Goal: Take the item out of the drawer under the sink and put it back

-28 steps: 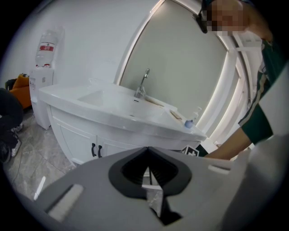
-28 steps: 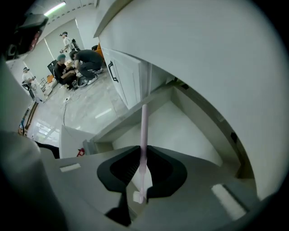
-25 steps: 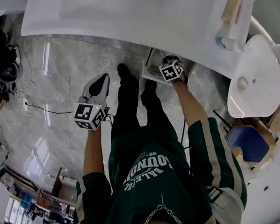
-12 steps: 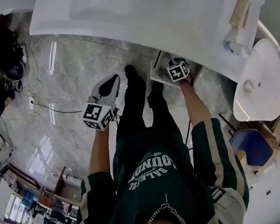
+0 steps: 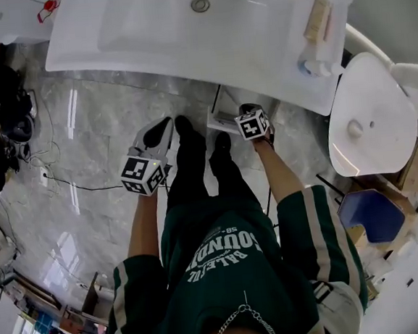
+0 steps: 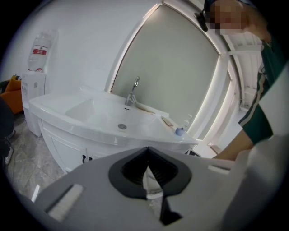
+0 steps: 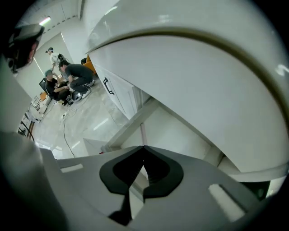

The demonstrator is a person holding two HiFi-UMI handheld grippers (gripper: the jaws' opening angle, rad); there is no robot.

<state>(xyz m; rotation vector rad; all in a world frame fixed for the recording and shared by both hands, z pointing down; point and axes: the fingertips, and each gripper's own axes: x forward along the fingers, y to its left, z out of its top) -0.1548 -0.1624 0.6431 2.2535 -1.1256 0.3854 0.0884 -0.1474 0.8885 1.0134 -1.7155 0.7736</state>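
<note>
Now | left gripper (image 6: 147,148) jaws pressed together, empty | right gripper (image 7: 143,146) jaws just closed, empty

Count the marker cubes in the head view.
2. One cube rides the left gripper over the marble floor; the other cube rides the right gripper beside the drawer under the sink. None look hidden.

Bathroom: white vanity sink (image 5: 146,26) w/ faucet (image 6: 133,92), arched mirror (image 6: 180,67), toilet (image 5: 368,119) & marble floor (image 5: 83,144).

Bright, even indoor light — glare streaks the glossy floor (image 5: 68,138); both gripper views bulge fisheye-style, with dark vignetted corners.
</note>
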